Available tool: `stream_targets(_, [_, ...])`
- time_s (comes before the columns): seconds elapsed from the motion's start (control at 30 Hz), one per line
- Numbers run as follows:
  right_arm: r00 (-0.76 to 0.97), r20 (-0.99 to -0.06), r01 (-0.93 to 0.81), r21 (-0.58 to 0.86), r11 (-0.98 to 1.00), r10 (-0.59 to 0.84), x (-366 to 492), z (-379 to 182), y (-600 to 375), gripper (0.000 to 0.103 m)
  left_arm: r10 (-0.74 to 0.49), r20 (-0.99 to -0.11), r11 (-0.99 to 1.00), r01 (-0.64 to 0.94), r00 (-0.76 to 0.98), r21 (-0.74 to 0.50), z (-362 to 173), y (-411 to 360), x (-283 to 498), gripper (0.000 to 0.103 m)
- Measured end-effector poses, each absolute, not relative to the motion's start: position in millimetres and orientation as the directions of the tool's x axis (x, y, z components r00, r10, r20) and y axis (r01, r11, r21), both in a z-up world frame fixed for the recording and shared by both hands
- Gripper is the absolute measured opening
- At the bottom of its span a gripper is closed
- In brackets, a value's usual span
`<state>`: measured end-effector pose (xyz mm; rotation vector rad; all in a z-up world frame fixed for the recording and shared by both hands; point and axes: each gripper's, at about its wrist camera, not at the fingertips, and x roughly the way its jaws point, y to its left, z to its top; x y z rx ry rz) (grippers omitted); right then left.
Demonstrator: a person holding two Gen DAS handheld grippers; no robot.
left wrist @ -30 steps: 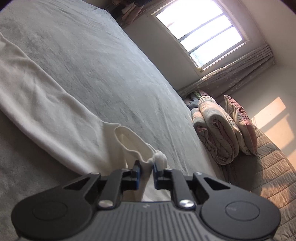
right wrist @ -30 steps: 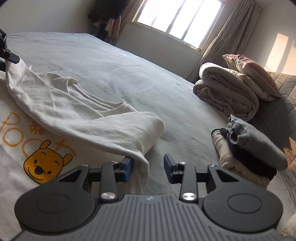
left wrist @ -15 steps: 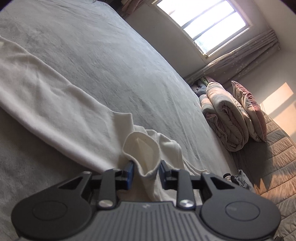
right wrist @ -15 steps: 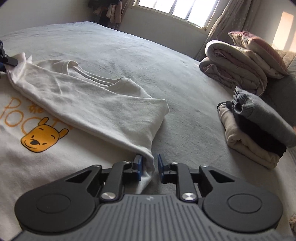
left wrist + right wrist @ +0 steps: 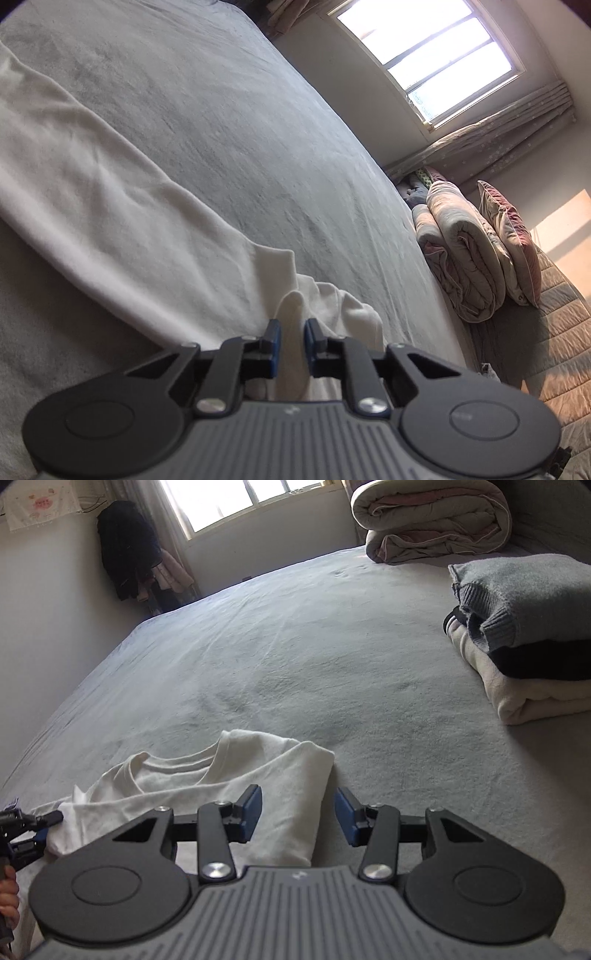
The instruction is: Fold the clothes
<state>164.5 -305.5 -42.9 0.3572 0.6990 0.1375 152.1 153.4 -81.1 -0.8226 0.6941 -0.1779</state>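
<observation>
Both grippers: left gripper (image 5: pixel 291 341) pinches soft cream shirt (image 5: pixel 236 779) (cuff); right gripper (image 5: pixel 298 814) just opened.

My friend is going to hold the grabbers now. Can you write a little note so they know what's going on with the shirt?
Left hand-held gripper: shut on a fold of the white shirt, after a quick re-grip.
Right hand-held gripper: open, holding nothing. Its jaws have just been opening, and it sits over the shirt's folded edge.
Things: the shirt lies on the grey bed, neckline facing up. A folded stack with a grey sweater on top waits to the right.
Done: one side is folded over.
Left: probably finish the folds, then add the shirt to the stack.
</observation>
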Motion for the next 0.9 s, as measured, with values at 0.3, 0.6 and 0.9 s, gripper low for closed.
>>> stream_targets(0.3, [0.831, -0.519, 0.079, 0.464, 0.882, 0.199, 169, -65, -323, 0.006, -0.402, -0.402, 0.699, -0.008, 0.823, -0.715, -74, 144, 150, 0.001])
stream_targets(0.6, [0.812, -0.563, 0.093, 0.383, 0.919, 0.152, 172, -65, -317, 0.025, -0.301, -0.496, 0.804, -0.062, 0.814, -0.591, -73, 137, 155, 0.005])
stream_targets(0.9, [0.828, -0.539, -0.054, 0.198, 0.979, 0.155, 136, -34, -282, 0.032, -0.367, -0.386, 0.789, 0.063, 0.847, -0.611, -48, 132, 142, 0.005])
